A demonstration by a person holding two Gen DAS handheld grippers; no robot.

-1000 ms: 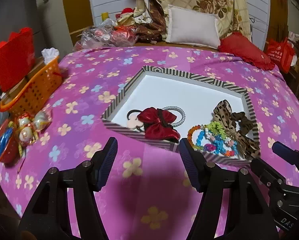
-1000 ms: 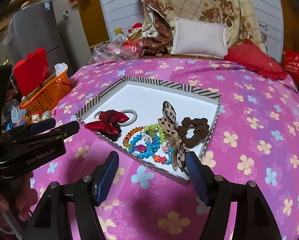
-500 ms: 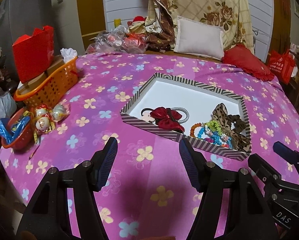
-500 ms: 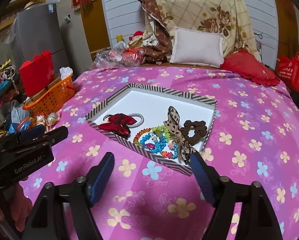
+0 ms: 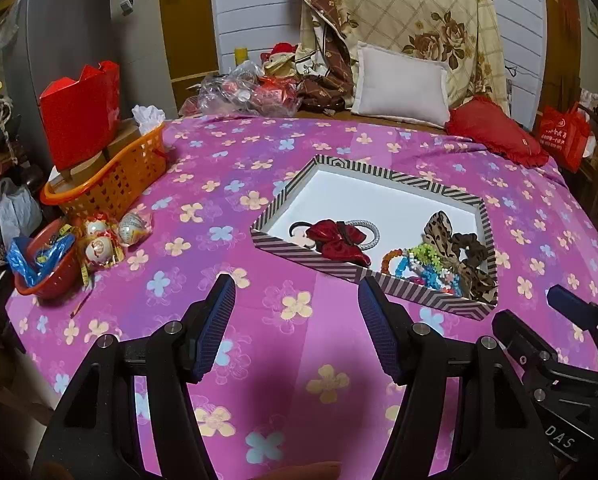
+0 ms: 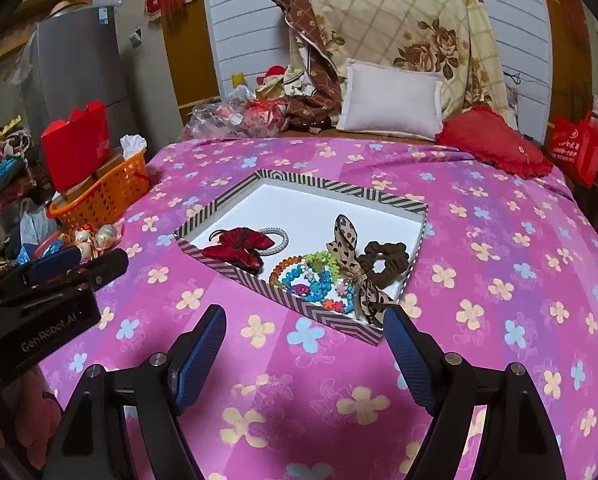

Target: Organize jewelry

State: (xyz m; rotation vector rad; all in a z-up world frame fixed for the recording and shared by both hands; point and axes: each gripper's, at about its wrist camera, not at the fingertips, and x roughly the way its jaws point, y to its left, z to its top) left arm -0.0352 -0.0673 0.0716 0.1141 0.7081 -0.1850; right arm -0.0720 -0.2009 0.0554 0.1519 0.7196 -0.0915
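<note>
A shallow striped cardboard tray with a white floor (image 6: 341, 188) is sitting near the middle of the pink flowered bedspread (image 6: 479, 280), and every piece of jewelry in view is lying along its near edge. A red velvet bow on a grey elastic hair tie (image 6: 239, 246) is resting toward the tray's near left corner; a cluster of bright plastic bead bracelets (image 6: 313, 280) is piling up at the middle of that edge; a leopard-print ribbon bow (image 6: 345, 246) and a brown fabric scrunchie (image 6: 387, 258) are crowding the near right corner, touching one another.

All of it is looking light and soft. The fabric pieces are likely giving way under the pads, so a pinch across a bow's centre knot or a scrunchie's rim seems soundest; the beads are probably slippery and best taken through a single loop.

The left gripper (image 5: 295, 322) is hovering over the bedspread short of the tray, its jaws standing apart and holding nothing. The right gripper (image 6: 305, 354) is likewise empty, its jaws having just been opening, nothing between them.

At the bedspread's left edge an orange plastic basket (image 5: 111, 182) is carrying a red paper box (image 5: 81, 114) and white tissue, beside a red bowl (image 5: 49, 276) of wrappers.
</note>
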